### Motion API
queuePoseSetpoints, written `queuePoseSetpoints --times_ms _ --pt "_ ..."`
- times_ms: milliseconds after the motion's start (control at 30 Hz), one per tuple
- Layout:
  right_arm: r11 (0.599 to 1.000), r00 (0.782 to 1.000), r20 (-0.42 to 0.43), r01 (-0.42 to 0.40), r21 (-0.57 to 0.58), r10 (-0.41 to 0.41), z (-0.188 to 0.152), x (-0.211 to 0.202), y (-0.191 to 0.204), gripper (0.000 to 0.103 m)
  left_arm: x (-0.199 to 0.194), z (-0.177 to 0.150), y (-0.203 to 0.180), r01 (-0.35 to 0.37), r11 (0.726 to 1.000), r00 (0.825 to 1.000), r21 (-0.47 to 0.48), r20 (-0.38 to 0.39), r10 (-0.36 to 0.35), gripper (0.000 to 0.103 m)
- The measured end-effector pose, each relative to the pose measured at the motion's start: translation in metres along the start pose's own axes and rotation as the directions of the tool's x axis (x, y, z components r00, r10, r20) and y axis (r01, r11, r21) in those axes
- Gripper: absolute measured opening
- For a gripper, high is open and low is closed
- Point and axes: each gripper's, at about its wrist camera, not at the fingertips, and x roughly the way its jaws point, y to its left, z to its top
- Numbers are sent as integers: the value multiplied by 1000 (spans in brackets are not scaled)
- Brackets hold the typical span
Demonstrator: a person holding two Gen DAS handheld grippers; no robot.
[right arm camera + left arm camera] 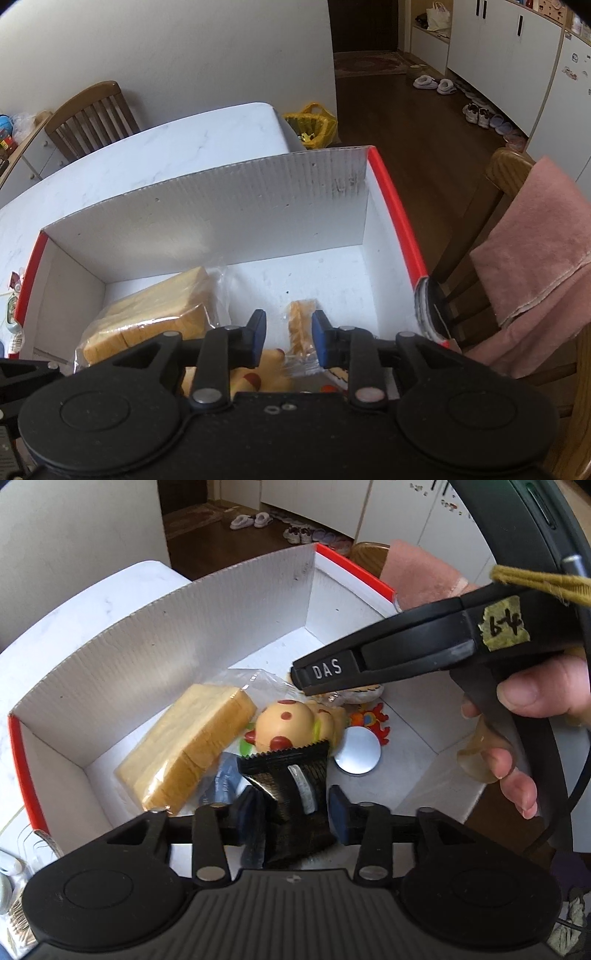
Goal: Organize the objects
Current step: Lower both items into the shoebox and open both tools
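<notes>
Left wrist view, foreground: the left gripper has its fingers clamped on a black textured packet with a serrated top edge, held low centre of frame above the box floor. The right gripper, marked "DAS", enters from the upper right, gripped by the person's right hand; from this side I cannot tell its state.

Right wrist view, foreground: the right gripper shows its blue-padded fingers apart, with nothing between them. A small clear-wrapped snack lies on the box floor in line with the gap.

Middle ground: a white corrugated box with red rim edges sits on the surface. Inside it, left of centre, a bagged loaf of sliced bread; just beside it a cream toy with red spots; right of that a round silver disc and an orange-red toy, the latter partly hidden.

Beyond: the surface is white marble-patterned and extends to the upper left. A wooden chair stands at its far side; another chair at right carries a pink towel. A yellow bag sits on the dark wood floor. Shoes line white cabinets at upper right.
</notes>
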Motion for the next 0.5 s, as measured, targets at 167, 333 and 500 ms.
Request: queuePoseSetpoints --times_ms 167,333,500 --pt "1000 1000 5 -18 4 18 -2 -6 -2 32 -3 -3 -2 -14 1000 1000 -3 13 15 51" --pt "999 999 22 -44 7 44 -4 -16 -1 40 -10 -8 -1 -20 1000 999 -16 38 21 55" --pt "998 998 30 -62 3 62 -8 -28 -1 40 -19 -10 -1 -28 999 997 -21 73 29 56"
